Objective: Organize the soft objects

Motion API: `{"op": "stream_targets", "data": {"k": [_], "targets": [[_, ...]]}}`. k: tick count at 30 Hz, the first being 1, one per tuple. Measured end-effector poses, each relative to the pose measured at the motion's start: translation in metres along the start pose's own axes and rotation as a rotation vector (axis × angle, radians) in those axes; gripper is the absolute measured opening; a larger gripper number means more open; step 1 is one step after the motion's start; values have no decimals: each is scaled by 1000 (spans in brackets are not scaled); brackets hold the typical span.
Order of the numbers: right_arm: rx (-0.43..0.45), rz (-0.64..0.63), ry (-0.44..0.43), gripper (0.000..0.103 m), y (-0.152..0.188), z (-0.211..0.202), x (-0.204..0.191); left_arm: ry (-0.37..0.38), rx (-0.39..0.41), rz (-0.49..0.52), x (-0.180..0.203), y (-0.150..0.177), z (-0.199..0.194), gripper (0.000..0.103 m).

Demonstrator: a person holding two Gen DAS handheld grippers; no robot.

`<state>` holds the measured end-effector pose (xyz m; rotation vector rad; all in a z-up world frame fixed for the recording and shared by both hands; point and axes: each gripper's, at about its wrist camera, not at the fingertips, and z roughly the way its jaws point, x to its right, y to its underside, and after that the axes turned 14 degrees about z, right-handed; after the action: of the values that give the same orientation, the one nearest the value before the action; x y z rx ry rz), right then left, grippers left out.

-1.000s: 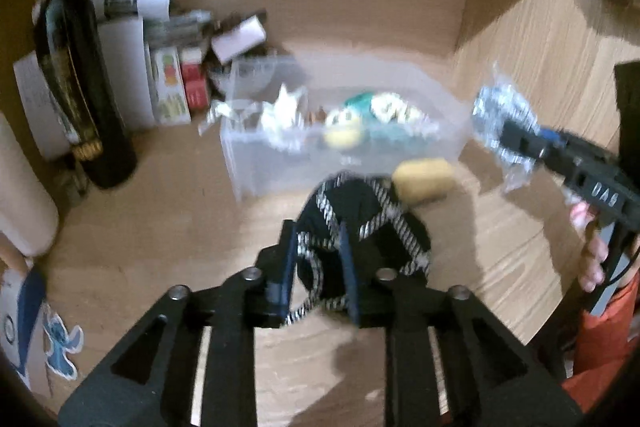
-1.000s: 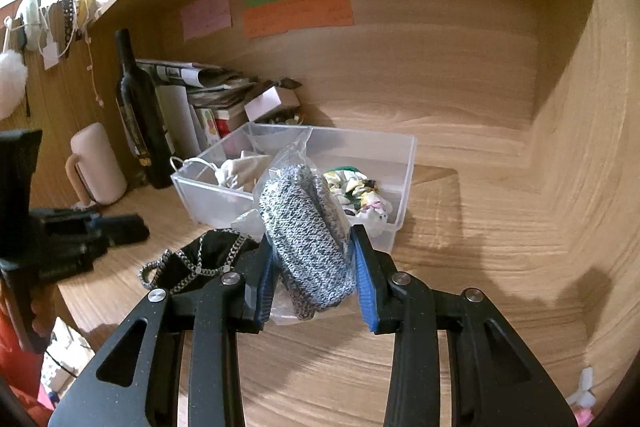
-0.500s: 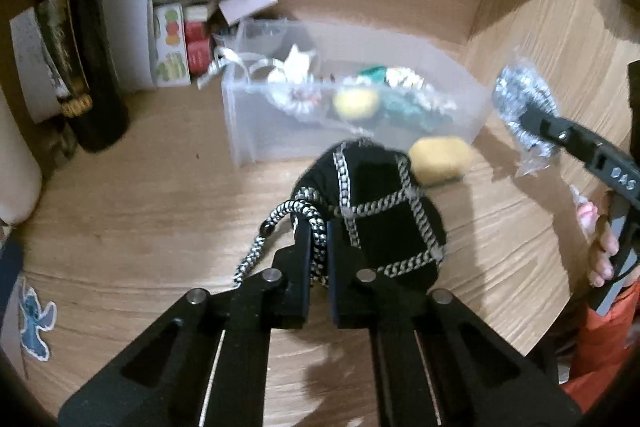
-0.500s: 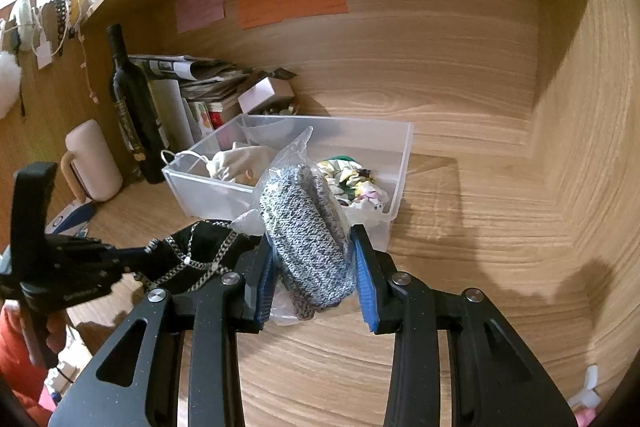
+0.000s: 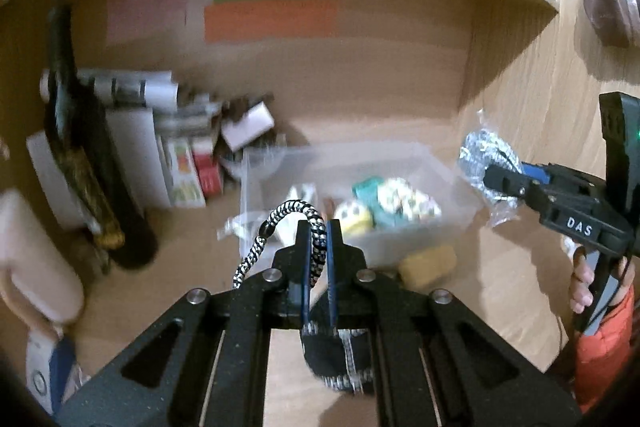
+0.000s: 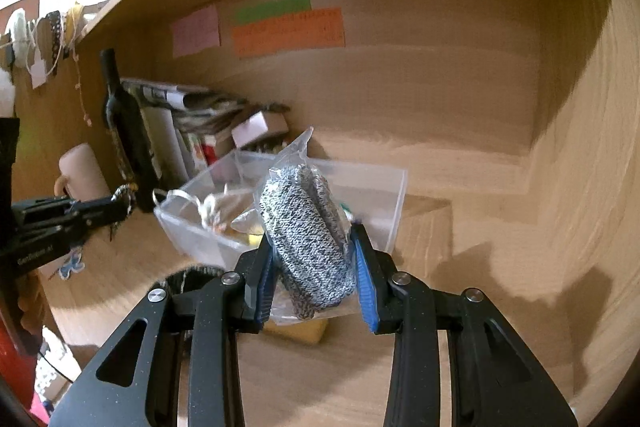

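Left wrist view: the left gripper (image 5: 318, 247) had its fingers clamped on the black-and-white braided cord (image 5: 280, 217) of a black drawstring pouch (image 5: 336, 355), whose body hung below the fingers, low in the frame.
Bin from left fingers: the clear plastic bin (image 5: 416, 239) lay just ahead, at frame centre, slightly right of the fingertips.
Right wrist view: the right gripper (image 6: 314, 267) had its fingers shut on a grey knit item in a clear bag (image 6: 306, 227), its long axis running upward and a little to the left between the fingers.
Bin from right fingers: the bin (image 6: 396, 203) sat directly behind the bag, at frame centre.
Nearer hand: I judged both close to the bin; which was nearer I could not tell.
Other item: a yellow sponge (image 5: 428, 263) lay on the wooden surface (image 5: 500, 287), touching or just in front of the bin's near wall.
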<state>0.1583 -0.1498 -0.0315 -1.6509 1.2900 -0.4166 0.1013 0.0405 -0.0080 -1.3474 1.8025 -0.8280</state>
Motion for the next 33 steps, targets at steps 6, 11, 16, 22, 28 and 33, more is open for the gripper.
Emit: {"op": "stream_targets", "data": {"k": [6, 11, 16, 22, 28, 33], "targets": [[-2, -12, -20, 32, -19, 17, -4, 30, 17, -3, -6, -26, 28, 6], [-56, -14, -20, 32, -21, 43, -2, 76, -39, 12, 0, -32, 66, 6], [-124, -2, 10, 32, -14, 72, 2, 135, -127, 13, 7, -26, 109, 6], [-211, 3, 30, 32, -3, 100, 8, 211, -206, 2, 11, -17, 138, 6], [-246, -2, 44, 38, 1, 107, 8, 242, -221, 3, 12, -15, 137, 9], [-231, -17, 66, 60, 1, 104, 4, 245, -214, 5, 14, -15, 126, 20]]}}
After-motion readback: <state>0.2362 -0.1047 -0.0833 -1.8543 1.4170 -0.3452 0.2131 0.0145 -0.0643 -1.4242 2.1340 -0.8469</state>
